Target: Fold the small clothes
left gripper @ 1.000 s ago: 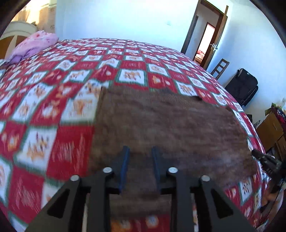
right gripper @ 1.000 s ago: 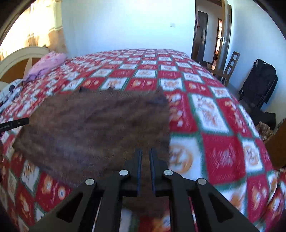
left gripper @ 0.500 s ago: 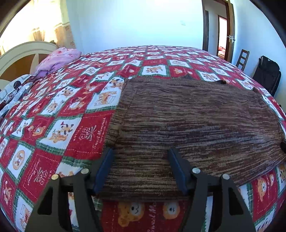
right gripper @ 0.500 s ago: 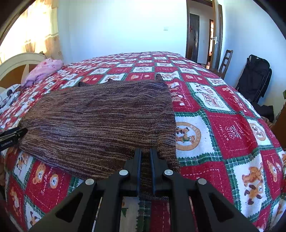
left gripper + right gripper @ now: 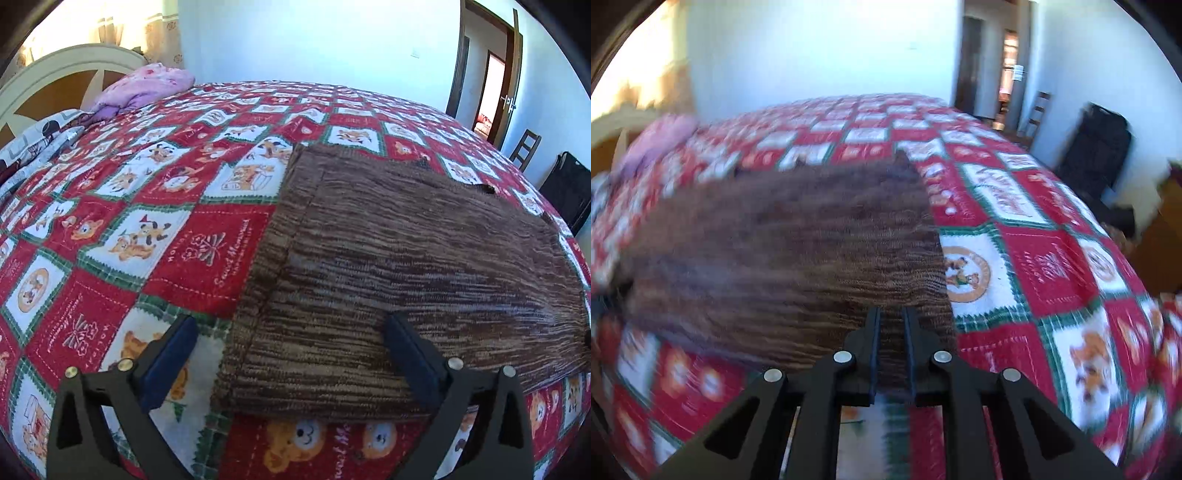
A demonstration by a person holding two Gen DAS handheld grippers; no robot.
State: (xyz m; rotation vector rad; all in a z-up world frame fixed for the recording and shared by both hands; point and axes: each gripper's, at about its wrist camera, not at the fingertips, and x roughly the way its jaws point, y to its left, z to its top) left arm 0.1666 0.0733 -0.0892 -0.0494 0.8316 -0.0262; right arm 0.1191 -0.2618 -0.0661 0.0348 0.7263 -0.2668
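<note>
A brown striped knit garment [image 5: 406,266] lies spread flat on the red, white and green patchwork bedspread [image 5: 166,236]. My left gripper [image 5: 291,328] is wide open and empty over the garment's near left corner, one finger on each side of the hem. In the right wrist view the garment [image 5: 783,251] fills the left half, blurred. My right gripper [image 5: 891,314] is above its near right corner, fingers a narrow gap apart. The hem shows in the gap, but I cannot tell whether the fingers grip it.
A pink pillow [image 5: 144,86] and a cream headboard [image 5: 55,81] stand at the far left. A door [image 5: 495,88], a wooden chair [image 5: 526,147] and a black suitcase [image 5: 1097,155] are off the bed's far right side.
My left gripper has opened wide and slid left to the garment's left corner. My right gripper has opened slightly, and its view has become blurred with motion.
</note>
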